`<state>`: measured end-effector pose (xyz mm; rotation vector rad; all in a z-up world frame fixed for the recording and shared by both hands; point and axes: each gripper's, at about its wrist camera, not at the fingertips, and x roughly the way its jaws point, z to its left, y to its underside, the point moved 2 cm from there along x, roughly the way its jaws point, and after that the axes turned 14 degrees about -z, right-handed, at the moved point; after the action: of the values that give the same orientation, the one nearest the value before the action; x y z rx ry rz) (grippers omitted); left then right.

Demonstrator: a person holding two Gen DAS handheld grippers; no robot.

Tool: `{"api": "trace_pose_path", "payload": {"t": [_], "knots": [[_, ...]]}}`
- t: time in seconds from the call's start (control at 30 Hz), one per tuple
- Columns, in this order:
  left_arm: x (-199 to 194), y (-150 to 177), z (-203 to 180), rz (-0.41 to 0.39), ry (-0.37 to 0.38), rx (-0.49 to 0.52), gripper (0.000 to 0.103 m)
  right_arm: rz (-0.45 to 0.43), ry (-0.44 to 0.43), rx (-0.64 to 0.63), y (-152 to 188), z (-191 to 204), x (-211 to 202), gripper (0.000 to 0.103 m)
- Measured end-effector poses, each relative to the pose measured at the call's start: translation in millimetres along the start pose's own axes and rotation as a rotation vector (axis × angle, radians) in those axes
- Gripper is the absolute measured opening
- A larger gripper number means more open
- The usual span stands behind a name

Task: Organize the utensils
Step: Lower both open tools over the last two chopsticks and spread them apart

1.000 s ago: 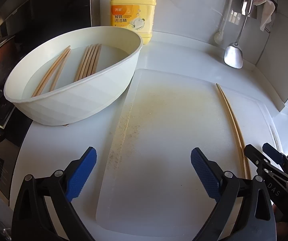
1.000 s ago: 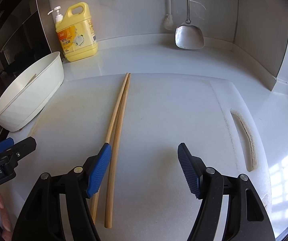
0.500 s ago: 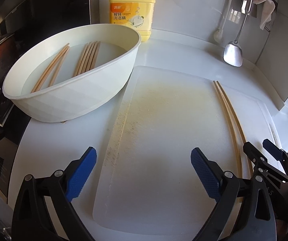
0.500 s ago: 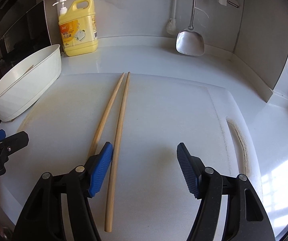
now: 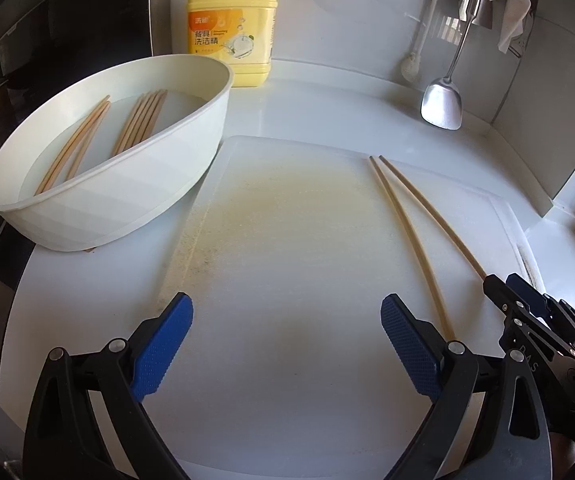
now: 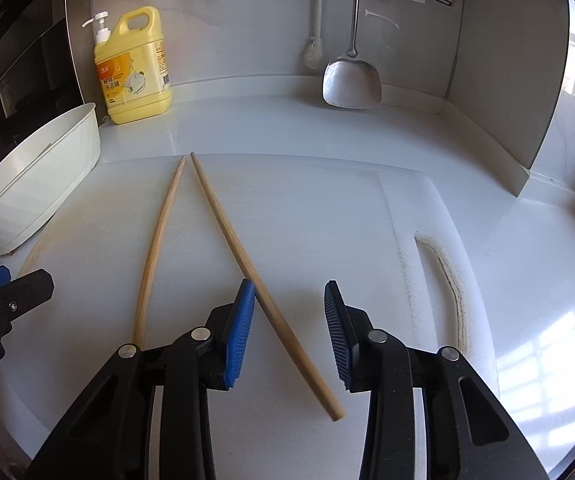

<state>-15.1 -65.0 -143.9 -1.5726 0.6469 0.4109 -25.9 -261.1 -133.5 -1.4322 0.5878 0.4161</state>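
Note:
Two wooden chopsticks lie on the white cutting board [image 6: 327, 208], splayed in a V with far tips close. The right chopstick [image 6: 247, 256] runs between the pads of my right gripper [image 6: 289, 330], which is open around its near half without gripping it. The left chopstick [image 6: 155, 248] lies just left of that gripper. Both also show in the left wrist view [image 5: 407, 224]. My left gripper [image 5: 287, 344] is open and empty over the board's near left. Several more chopsticks [image 5: 139, 124] lie in the white oval basin [image 5: 127, 200].
A yellow detergent bottle [image 6: 133, 68] stands at the back wall. A metal spatula [image 6: 351, 80] and a brush hang at the back right. The basin [image 6: 35, 176] sits left of the board, next to a dark stove. The board has a handle slot [image 6: 443, 272] on the right.
My right gripper has shifted left and narrowed, so one chopstick now lies between its pads. The two chopsticks, earlier side by side, have splayed apart at the near ends. My left gripper stayed open.

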Motion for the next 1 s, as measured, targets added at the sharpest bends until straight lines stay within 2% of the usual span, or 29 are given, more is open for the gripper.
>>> {"api": "trace_pose_path", "payload": {"t": [0.2, 0.47, 1.0], "knots": [[6.5, 0.0, -22.9, 0.002, 0.025, 0.013, 0.093, 0.001, -0.015, 0.008, 0.0, -15.8, 1.0, 0.034], [12.7, 3.6, -42.7, 0.015, 0.005, 0.002, 0.093, 0.026, -0.118, -0.066, -4.5, -23.6, 7.0, 0.034], [8.6, 9.3, -61.1, 0.008, -0.097, -0.043, 0.093, 0.062, -0.261, -0.165, -10.6, -29.6, 16.6, 0.034]]}}
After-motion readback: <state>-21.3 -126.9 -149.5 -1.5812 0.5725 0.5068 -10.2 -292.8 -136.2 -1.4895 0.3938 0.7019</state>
